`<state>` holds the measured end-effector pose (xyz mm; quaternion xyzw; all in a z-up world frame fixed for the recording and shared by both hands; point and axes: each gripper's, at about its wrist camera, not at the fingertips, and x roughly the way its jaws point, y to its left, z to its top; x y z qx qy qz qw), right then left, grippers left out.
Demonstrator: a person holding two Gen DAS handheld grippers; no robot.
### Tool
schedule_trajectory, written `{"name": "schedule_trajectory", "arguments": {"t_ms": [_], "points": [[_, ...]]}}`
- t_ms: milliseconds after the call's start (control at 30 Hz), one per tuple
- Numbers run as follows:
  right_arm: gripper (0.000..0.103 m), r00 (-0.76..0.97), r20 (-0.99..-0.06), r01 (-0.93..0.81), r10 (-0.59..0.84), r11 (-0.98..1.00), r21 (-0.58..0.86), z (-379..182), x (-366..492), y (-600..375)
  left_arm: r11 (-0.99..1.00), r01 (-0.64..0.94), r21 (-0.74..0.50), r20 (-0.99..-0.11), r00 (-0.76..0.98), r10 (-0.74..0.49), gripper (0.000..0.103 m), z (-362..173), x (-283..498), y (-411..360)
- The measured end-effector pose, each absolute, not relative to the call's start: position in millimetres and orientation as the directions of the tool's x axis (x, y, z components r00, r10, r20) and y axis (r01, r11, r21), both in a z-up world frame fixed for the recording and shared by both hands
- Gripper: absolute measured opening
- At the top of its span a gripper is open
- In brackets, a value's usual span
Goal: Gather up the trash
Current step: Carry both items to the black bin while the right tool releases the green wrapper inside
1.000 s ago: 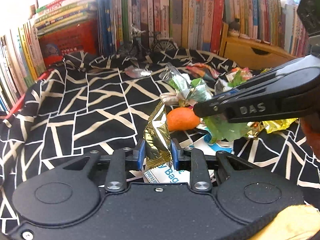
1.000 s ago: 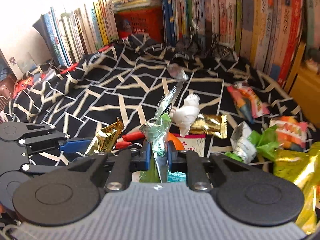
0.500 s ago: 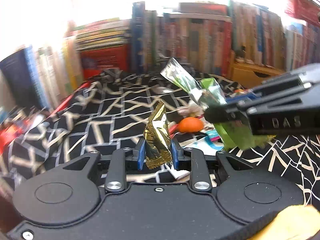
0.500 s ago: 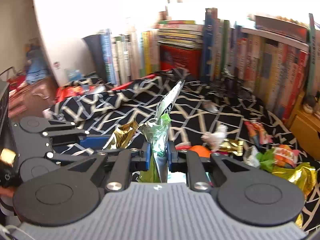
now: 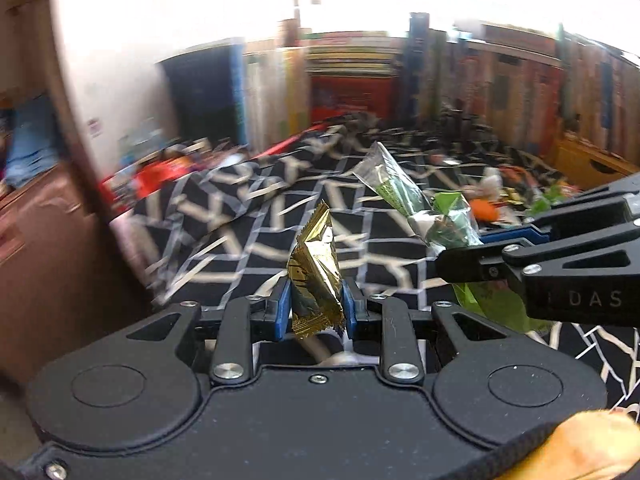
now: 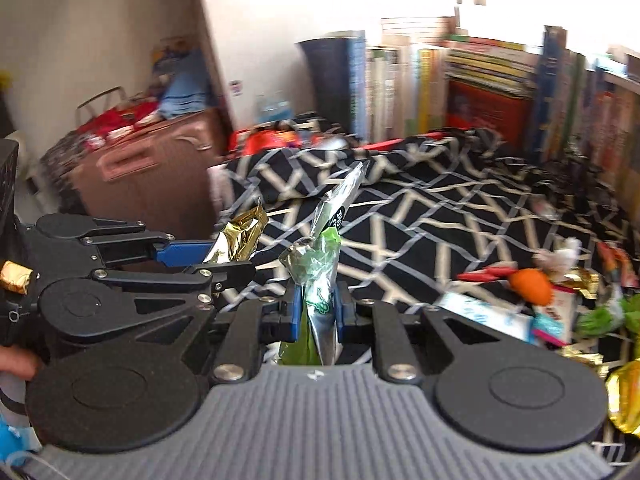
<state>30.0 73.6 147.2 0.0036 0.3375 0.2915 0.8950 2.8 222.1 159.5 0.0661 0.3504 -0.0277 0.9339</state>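
My left gripper [image 5: 316,312] pinches the gold wrapper [image 5: 316,276] upright and my right gripper [image 6: 316,312] pinches the green wrapper [image 6: 320,276] upright, side by side over the cloth's [image 6: 420,216] left edge.

A shiny gold foil wrapper [image 5: 316,276], a crinkled green-and-clear plastic wrapper [image 6: 320,276], a small round orange fruit [image 6: 530,286], all over a black cloth with cream criss-cross lines [image 6: 420,216]

Bookshelf [image 6: 500,92], white wall [image 6: 120,20], patterned cloth [image 6: 440,208]
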Motion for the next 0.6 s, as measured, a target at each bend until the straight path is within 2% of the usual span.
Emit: {"name": "schedule_trajectory", "arguments": {"t_ms": [233,600], "points": [[0.021,0.493,-0.612,-0.626,0.619,0.741,0.245,143.7,11.4,125.3,0.994,-0.084,0.074,-0.674,0.73,0.112,0.025,160.3,-37.9,282.3],[0.021,0.36,-0.662,-0.72,0.658,0.647,0.252,118.4,-0.1,207.8,0.97,-0.231,0.081,-0.733,0.645,0.215,0.025,130.5,-68.3,366.6]]}}
